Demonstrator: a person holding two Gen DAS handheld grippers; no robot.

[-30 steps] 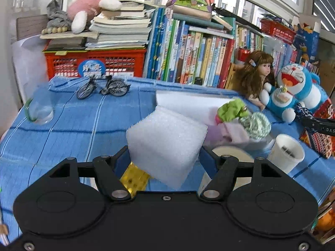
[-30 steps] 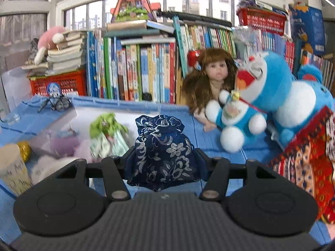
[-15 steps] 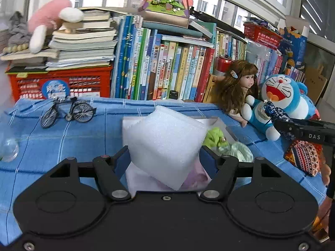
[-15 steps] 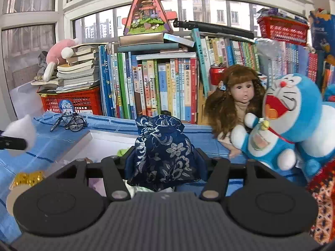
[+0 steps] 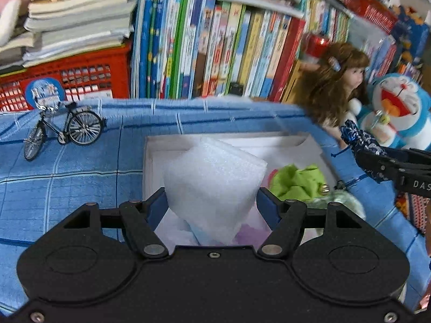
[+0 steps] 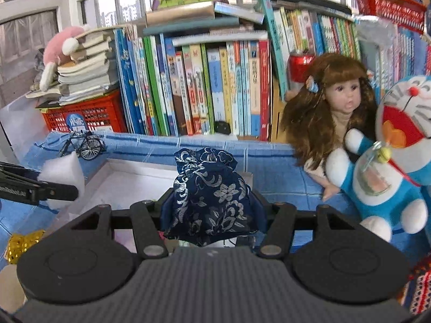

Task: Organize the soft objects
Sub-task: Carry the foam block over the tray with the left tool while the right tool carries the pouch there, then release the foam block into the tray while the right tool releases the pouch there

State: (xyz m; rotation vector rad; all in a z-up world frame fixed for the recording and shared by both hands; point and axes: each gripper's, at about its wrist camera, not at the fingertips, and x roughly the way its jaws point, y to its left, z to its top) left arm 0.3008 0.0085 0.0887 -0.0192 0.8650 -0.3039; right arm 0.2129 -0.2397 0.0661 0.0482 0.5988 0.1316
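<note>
My left gripper (image 5: 212,206) is shut on a white foam block (image 5: 212,180) and holds it over the near left part of a shallow white box (image 5: 299,141). A green cloth item (image 5: 296,181) and pale purple fabric (image 5: 253,231) lie in the box. My right gripper (image 6: 212,210) is shut on a dark blue floral pouch (image 6: 210,196) over the box's (image 6: 121,183) near side. The pouch shows at the right of the left wrist view (image 5: 358,137), and the foam block at the left of the right wrist view (image 6: 64,172).
A blue checked cloth (image 5: 67,177) covers the table. A small model bicycle (image 5: 64,129) stands at the back left. A red crate (image 5: 67,78), rows of books (image 5: 215,48), a doll (image 6: 334,113) and a Doraemon plush (image 6: 390,156) line the back and right.
Both grippers have moved forward and now sit over the white box, the left with the foam block, the right with the pouch. Both keep their hold.
</note>
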